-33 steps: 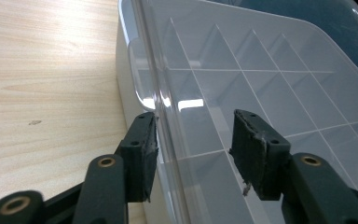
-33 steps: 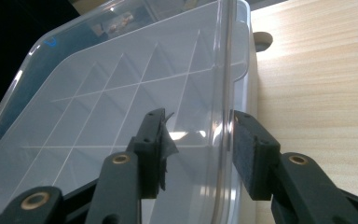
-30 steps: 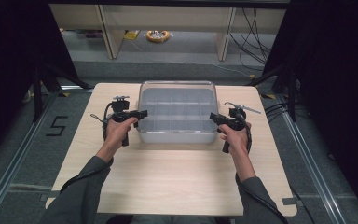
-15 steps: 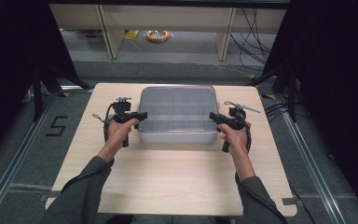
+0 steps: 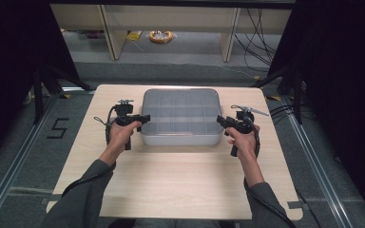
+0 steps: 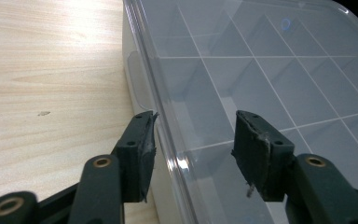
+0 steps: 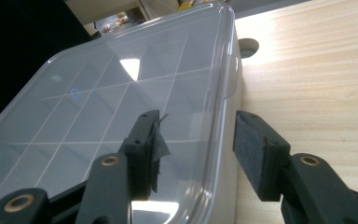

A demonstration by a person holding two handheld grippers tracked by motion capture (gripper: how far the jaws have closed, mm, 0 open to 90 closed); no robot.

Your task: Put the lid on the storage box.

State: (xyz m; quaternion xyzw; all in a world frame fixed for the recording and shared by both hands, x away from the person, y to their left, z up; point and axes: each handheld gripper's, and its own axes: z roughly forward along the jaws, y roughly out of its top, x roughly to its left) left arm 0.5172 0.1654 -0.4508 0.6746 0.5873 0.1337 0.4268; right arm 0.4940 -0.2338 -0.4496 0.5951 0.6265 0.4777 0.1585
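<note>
Wood table [image 5: 180,185]: pale, matt grain, rounded corners; it bears everything here.
Box [image 5: 180,116]: clear plastic, rectangular with rounded corners, long axis running across the table from hand to hand; it sits toward the far middle of the table.
Lid [image 6: 261,70]: glossy and see-through, its raised rim overhanging the box wall; a grid of dividers shows beneath it.
Key relation: each short end of the box lies between one gripper's jaws, so the box is flanked evenly and neither hand is nearer.
Left gripper [image 6: 193,140]: jaws have just been opening; they straddle the lid rim, one pad just outside the wall, the other over the lid, neither pressing.
Right gripper [image 7: 198,144]: jaws have just been opening too; the rim runs between them with gaps on both sides, so nothing is gripped.
Pads [image 7: 254,149]: dark, rough, frayed at the edges.
Judgement: closing both pairs on the rims looks the likely next move.
</note>
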